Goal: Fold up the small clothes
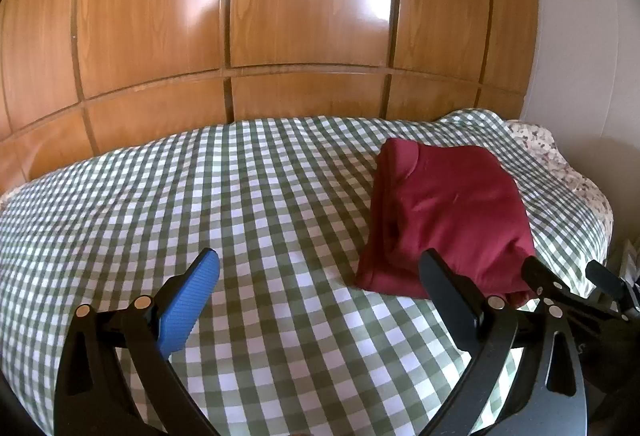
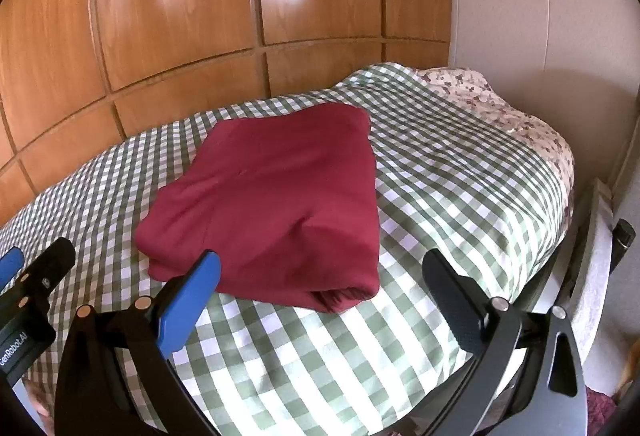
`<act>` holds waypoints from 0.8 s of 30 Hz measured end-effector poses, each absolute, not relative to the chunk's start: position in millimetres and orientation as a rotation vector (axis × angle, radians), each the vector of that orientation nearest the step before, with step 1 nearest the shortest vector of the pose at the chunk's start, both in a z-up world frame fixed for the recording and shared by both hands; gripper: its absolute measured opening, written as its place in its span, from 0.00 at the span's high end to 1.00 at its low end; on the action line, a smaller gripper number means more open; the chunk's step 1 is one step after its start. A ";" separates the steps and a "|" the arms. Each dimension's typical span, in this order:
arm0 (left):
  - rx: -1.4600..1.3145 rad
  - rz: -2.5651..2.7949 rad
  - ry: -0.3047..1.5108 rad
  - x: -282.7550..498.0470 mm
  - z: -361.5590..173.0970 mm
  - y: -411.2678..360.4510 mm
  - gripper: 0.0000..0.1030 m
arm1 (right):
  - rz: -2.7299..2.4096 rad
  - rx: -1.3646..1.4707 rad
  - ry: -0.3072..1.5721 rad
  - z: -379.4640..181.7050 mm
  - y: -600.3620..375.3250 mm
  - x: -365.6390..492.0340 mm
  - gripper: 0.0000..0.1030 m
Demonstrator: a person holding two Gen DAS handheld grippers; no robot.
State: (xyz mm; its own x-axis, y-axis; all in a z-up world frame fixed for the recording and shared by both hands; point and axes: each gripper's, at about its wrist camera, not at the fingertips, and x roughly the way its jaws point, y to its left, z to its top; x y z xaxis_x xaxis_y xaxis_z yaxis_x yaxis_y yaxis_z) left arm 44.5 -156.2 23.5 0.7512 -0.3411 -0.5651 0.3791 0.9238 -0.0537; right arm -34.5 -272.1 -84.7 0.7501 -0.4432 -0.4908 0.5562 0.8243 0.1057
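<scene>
A dark red garment (image 1: 448, 215) lies folded into a thick rectangle on the green-and-white checked bedspread (image 1: 240, 195). It also shows in the right wrist view (image 2: 272, 207). My left gripper (image 1: 320, 276) is open and empty, above the bedspread to the left of the garment. My right gripper (image 2: 320, 276) is open and empty, just short of the garment's near edge. The right gripper shows at the right edge of the left wrist view (image 1: 568, 284). The left gripper shows at the left edge of the right wrist view (image 2: 36, 268).
A wooden panelled wardrobe (image 1: 280, 15) stands right behind the bed. A white wall (image 2: 540, 15) is on the right. A floral sheet (image 2: 500, 103) shows at the bed's far right corner. The bed's right edge (image 2: 560, 220) drops off beside the garment.
</scene>
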 end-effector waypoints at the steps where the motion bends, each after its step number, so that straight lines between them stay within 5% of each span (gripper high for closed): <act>1: 0.065 -0.394 0.605 44.7 24.3 -156.2 0.04 | -0.551 0.253 0.469 -84.4 -271.7 -34.0 0.02; 24: 0.074 -0.406 0.599 46.8 24.6 -158.5 0.04 | -0.534 0.260 0.475 -84.7 -268.7 -32.0 0.02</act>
State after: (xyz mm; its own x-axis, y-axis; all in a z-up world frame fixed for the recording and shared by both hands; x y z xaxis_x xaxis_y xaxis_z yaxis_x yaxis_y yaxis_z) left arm 46.8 -158.5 24.6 0.7492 -0.3503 -0.5621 0.3926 0.9184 -0.0490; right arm -32.0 -268.7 -84.7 0.7569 -0.4249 -0.4965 0.5425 0.8322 0.1148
